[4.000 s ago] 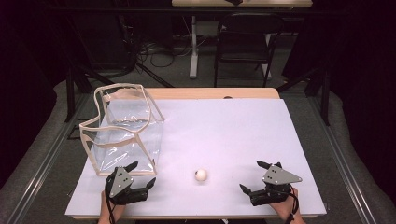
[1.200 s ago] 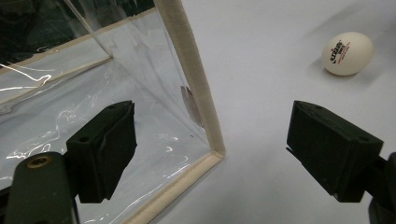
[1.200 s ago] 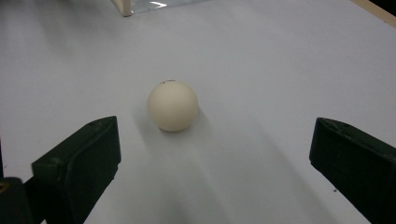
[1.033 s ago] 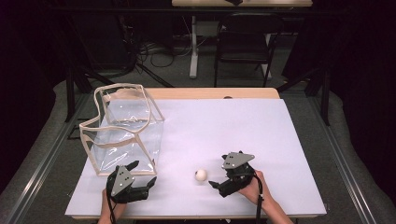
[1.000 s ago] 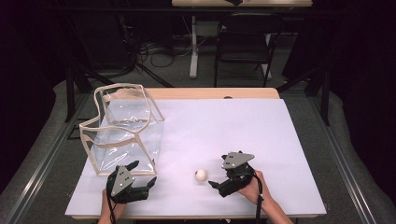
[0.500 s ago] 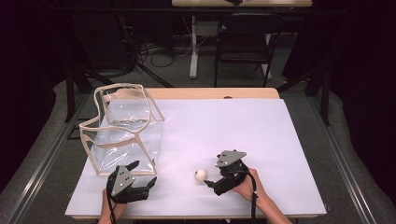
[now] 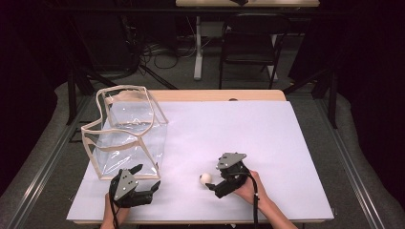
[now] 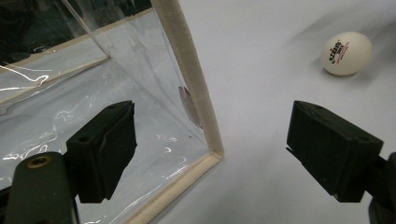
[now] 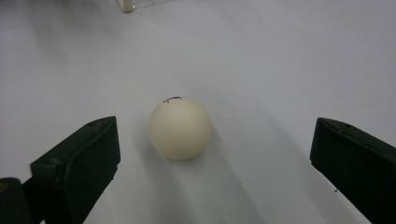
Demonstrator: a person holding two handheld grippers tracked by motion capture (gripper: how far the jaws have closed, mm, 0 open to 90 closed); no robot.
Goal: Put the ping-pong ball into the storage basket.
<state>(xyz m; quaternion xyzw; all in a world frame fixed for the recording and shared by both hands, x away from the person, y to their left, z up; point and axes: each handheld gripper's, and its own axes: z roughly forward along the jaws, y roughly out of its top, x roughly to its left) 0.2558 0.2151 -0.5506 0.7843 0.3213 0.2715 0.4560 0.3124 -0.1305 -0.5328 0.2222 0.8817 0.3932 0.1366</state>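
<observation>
**Right hand-held gripper framing the ball, jaws wide**

The right hand-held gripper [image 7: 210,182] is sitting low over the white table [image 7: 248,129], near its front edge, with its jaws spread wide and holding nothing. In the right gripper view the white ping-pong ball [image 9: 180,128] is lying on the table between the two black jaws, a little closer to the jaw at the left of that view, and clear space is showing on both sides of it, so neither jaw is touching it. In the high view the ball [image 7: 205,178] is resting just beside the gripper's tips, on the side facing the bag. The person's right hand [image 7: 250,188] is wrapping the gripper body from behind.

The left hand-held gripper [image 7: 147,178] is lying near the front left corner of the table, also wide open and empty. It is pointing towards the lower front corner of the clear plastic bag [image 7: 129,138], whose cream-coloured trim [image 8: 189,77] is running up between its jaws in the left gripper view. The bag is standing upright with its mouth open at the top. In that same view the ball [image 8: 346,53], printed with a small logo, is showing farther off, beyond the jaw at the right.
</observation>
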